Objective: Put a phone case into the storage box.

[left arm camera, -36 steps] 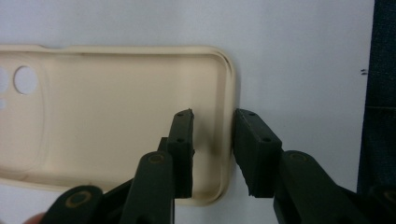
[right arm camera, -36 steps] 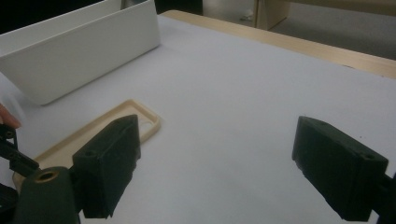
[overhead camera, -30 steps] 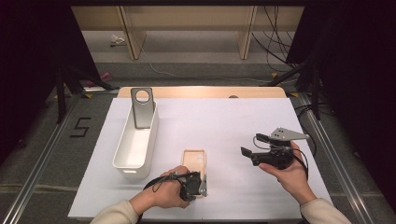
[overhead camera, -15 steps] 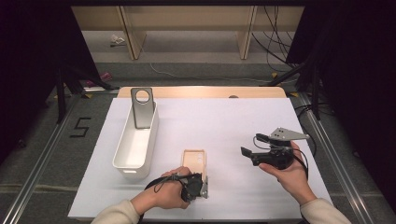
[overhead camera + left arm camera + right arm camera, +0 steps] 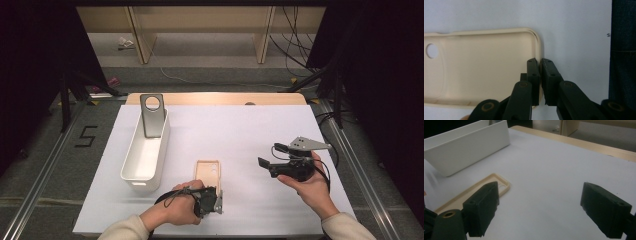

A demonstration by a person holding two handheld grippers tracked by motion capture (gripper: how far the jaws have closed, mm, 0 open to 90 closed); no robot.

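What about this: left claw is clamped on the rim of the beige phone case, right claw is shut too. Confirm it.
Not quite. The left claw is clamped on the rim of the beige phone case, but the right claw is open: the right gripper view shows its jaws wide apart above the white table.

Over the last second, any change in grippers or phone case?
Nothing visibly moved. The left gripper stays clamped on the phone case rim at its near end; the right gripper still hovers open off to the side. The grey case remains leaning in the white bin.
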